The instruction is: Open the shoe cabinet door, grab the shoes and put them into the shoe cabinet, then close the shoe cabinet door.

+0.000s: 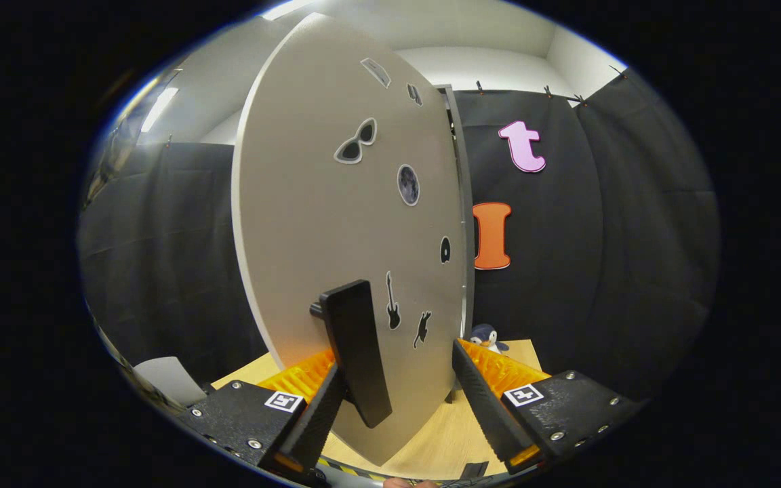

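In the gripper view we hold the gripper (397, 379) low and level, its fingers spread wide on either side of the shoe cabinet door (323, 224), gripping nothing. The door's dark handle (356, 352) stands between them, touching the left finger (319, 413); the right finger (485, 400) is apart from it. The door stands ajar, stickers (356, 142) on its face. Below lies a wooden tabletop (431, 440), with a small penguin toy (489, 337) far right before the booth's black cloth wall (607, 237).
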